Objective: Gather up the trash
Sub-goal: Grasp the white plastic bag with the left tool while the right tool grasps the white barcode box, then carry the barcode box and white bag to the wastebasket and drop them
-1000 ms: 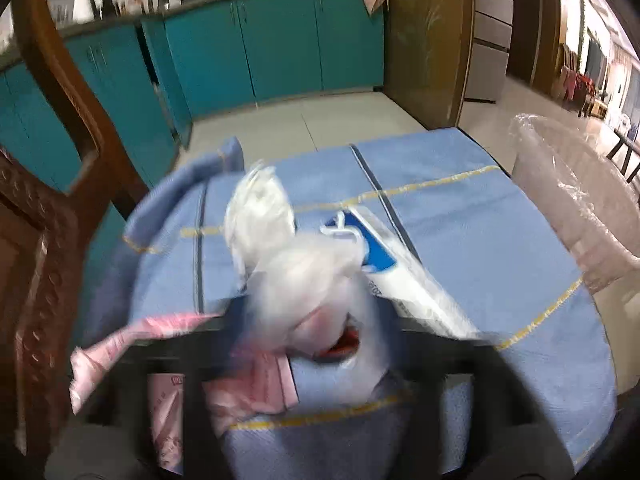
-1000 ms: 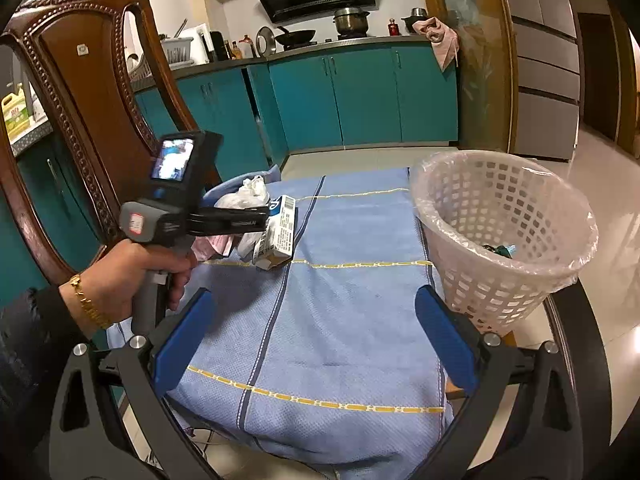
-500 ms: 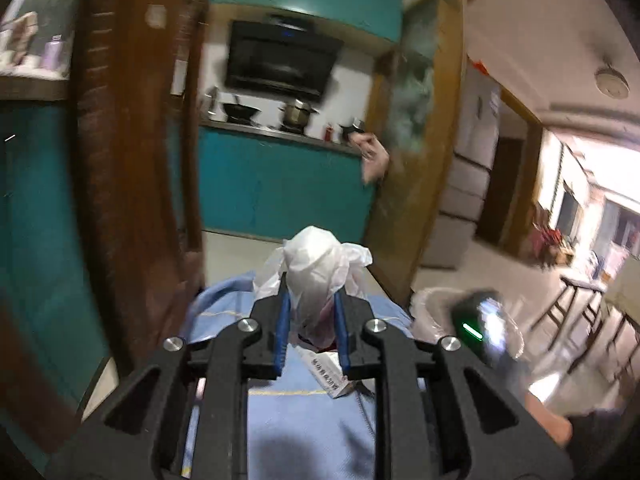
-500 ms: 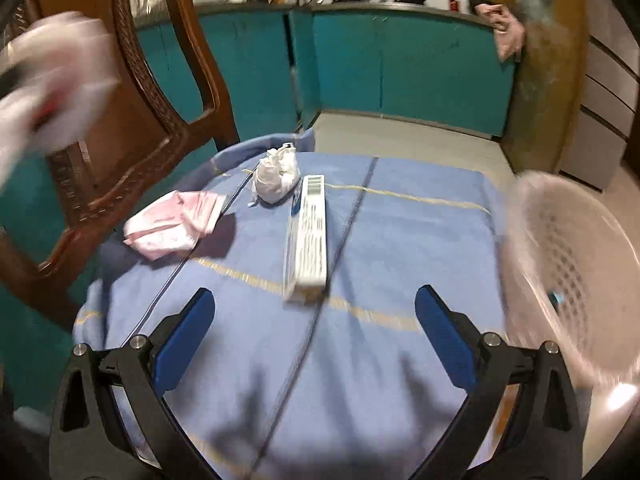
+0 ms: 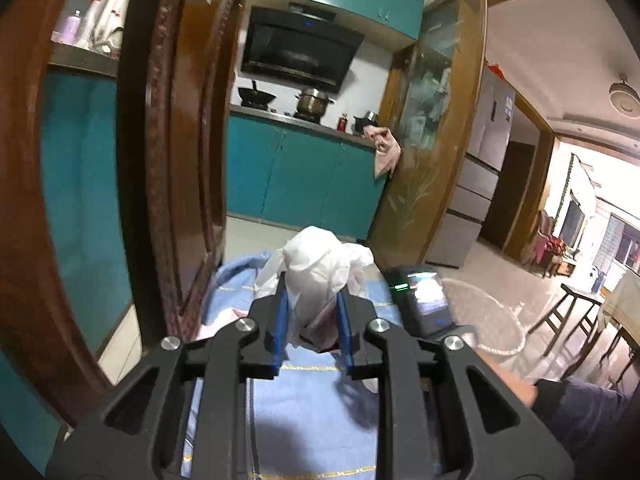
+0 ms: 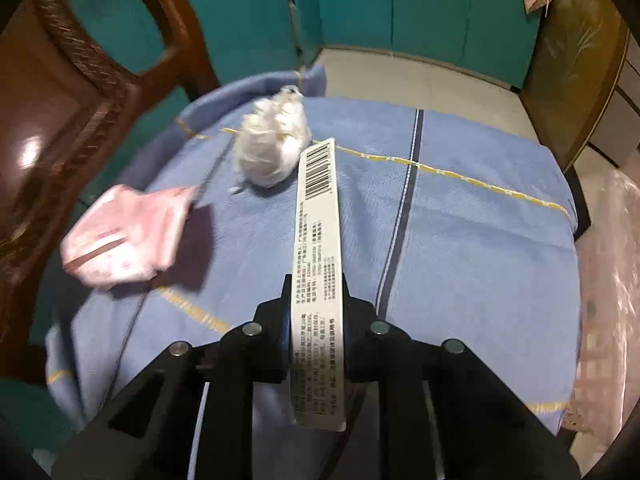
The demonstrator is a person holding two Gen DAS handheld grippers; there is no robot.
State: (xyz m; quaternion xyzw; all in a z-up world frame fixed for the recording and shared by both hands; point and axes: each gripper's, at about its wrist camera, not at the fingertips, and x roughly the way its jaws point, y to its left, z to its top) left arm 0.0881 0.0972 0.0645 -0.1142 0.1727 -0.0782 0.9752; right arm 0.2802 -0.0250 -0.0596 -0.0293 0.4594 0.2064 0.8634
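Barcode-labelled box (image 6: 318, 264) clamped in right gripper (image 6: 316, 300); left gripper (image 5: 312, 320) grips plastic bag (image 5: 320, 268).

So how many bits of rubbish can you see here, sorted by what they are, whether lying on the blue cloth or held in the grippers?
Crumpled white plastic bag, in the left gripper: 1
Long white cardboard box with a barcode, in the right gripper: 1
Crumpled white paper ball, on the cloth: 1
Pink plastic wrapper, on the cloth: 1
Total: 4
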